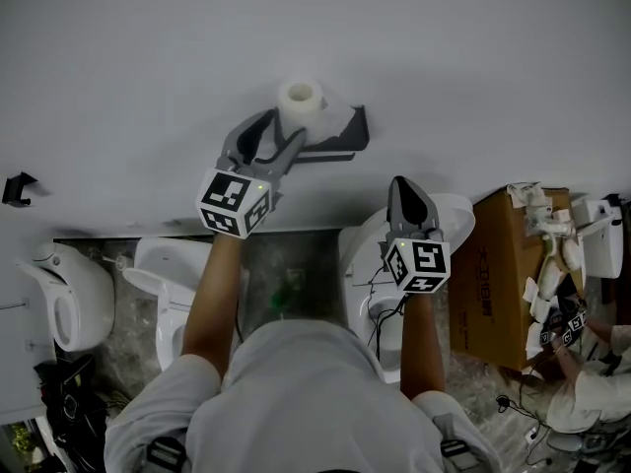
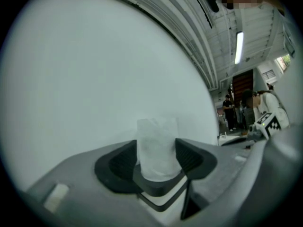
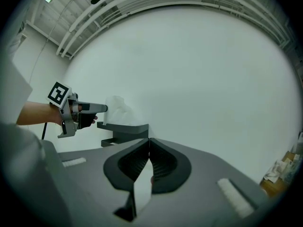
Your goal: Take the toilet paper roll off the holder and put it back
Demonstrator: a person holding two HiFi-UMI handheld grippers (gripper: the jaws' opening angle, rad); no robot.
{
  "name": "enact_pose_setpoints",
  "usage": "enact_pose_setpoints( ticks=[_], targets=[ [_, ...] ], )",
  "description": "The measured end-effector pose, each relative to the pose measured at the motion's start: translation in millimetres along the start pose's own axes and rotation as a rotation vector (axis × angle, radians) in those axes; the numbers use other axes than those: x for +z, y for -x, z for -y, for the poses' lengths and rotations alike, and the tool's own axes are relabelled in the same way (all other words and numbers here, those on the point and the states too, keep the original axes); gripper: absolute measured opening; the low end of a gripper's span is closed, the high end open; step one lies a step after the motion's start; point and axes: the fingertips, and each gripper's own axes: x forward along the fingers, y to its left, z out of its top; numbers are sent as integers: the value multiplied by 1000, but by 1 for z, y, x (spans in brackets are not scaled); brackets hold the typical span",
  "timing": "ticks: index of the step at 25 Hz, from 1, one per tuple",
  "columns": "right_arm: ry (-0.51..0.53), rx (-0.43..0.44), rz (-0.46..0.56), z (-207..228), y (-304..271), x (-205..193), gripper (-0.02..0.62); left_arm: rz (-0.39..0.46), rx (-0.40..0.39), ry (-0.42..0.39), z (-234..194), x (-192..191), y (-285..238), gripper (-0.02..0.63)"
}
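A white toilet paper roll (image 1: 300, 100) stands upright on the black wall holder (image 1: 340, 136), against the white wall. My left gripper (image 1: 286, 126) points at it with jaws open. In the left gripper view the roll (image 2: 156, 145) stands in the gap between the fingers, just at their tips, and the holder's black edge (image 2: 158, 186) lies under it. My right gripper (image 1: 409, 193) hangs lower right of the holder, shut on nothing. In the right gripper view its jaws (image 3: 149, 143) meet, and the roll (image 3: 120, 112) and holder (image 3: 125, 129) show ahead at the left.
White toilets (image 1: 64, 294) (image 1: 173, 269) (image 1: 394, 264) stand along the floor below the wall. An open cardboard box (image 1: 503, 274) sits at the right, with a person (image 1: 592, 392) beside it. A small black hook (image 1: 18, 187) is on the wall at far left.
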Motion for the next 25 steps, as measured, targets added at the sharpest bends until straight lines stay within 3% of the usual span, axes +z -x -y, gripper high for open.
enact_pose_setpoints(
  ticks=[13, 25],
  targets=[
    [-9, 55, -9, 8, -27, -6, 3, -8, 4, -14, 0, -1, -30, 319],
    [-4, 57, -20, 18, -27, -10, 3, 9, 13, 16, -3, -6, -44, 305]
  ],
)
